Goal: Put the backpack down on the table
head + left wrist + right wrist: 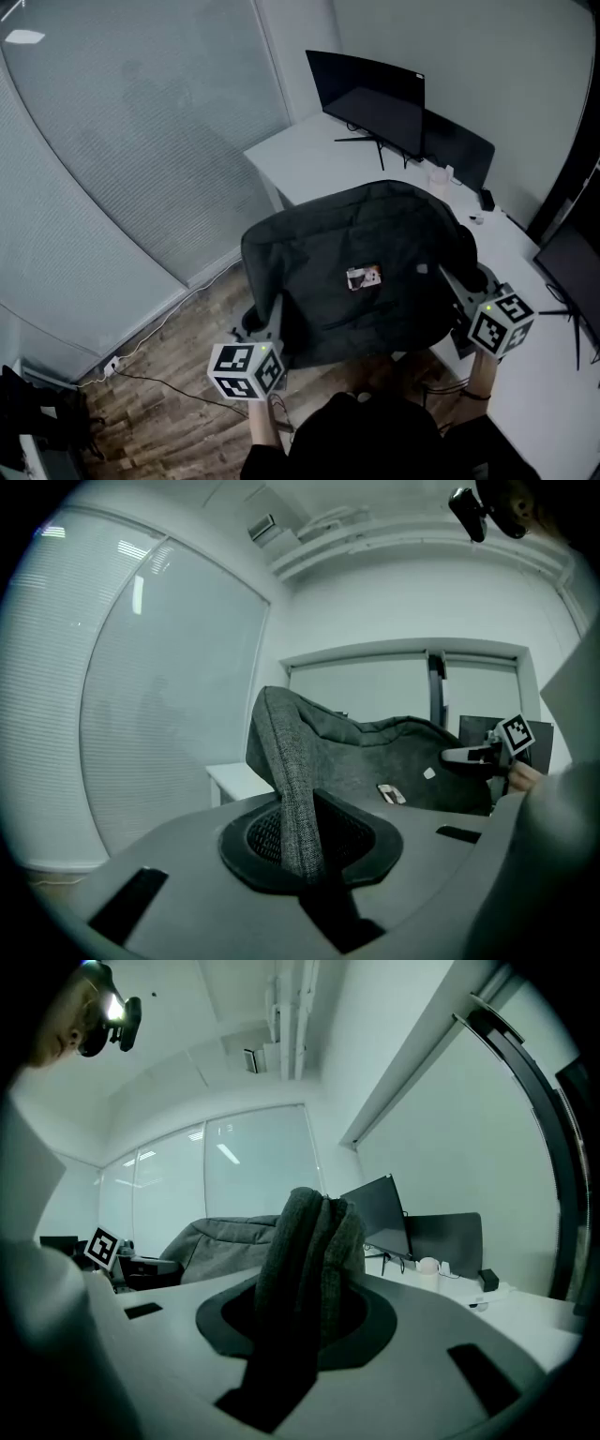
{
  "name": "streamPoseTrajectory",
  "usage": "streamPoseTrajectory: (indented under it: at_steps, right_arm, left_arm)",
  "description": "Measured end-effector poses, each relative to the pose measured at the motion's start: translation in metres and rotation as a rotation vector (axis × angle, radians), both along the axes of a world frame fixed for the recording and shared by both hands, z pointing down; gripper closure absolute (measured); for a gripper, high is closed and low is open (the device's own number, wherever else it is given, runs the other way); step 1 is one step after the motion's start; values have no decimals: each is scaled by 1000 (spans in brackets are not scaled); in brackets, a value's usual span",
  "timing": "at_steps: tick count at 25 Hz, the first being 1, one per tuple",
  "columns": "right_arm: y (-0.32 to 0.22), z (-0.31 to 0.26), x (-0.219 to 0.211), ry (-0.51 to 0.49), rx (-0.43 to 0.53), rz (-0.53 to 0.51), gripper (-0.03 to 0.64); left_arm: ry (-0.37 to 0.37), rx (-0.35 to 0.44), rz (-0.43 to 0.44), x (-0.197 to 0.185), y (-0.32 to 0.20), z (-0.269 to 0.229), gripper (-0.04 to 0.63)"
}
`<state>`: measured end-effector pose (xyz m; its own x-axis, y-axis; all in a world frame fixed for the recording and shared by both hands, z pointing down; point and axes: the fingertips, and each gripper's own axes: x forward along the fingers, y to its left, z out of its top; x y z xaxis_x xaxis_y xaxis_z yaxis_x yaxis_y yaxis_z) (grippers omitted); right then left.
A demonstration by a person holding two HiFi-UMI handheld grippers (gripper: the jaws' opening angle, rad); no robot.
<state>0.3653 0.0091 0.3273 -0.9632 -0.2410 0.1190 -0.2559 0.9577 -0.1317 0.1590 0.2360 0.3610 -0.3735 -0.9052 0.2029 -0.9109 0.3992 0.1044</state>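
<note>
Left gripper point(270, 326) and right gripper point(457, 286) each pinch a fold of the grey backpack point(366, 272), held spread over the near corner of the white table point(309, 159). It is apparently not yet resting there, so lowering and release remain.

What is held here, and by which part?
The backpack: left gripper pinches its left fabric edge, right gripper a bunched fold at its right side.

Dim, cool grey-green light throughout. Pale streaks of glare lie on the frosted glass wall point(141, 122) at the left. The dark grey fabric backpack point(375, 272) sinks into shadow and shows little detail. Both gripper views curve strongly, with black vignetted corners and a soft near foreground.
</note>
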Motion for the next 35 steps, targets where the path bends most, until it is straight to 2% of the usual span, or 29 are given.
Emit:
streamPoseTrajectory:
  at_steps: [11, 20, 27, 35]
  right_arm:
    - [-8, 20, 3, 24, -48, -42, 507]
    - [-14, 27, -26, 43, -63, -69, 508]
    - [-30, 39, -71, 72, -69, -61, 508]
    - [-53, 38, -148, 80, -69, -27, 508]
  left_arm:
    - [11, -37, -63, 17, 5, 15, 546]
    - [42, -50, -102, -5, 4, 24, 546]
    - [71, -63, -94, -53, -13, 39, 546]
    - [94, -63, -56, -138, -42, 42, 546]
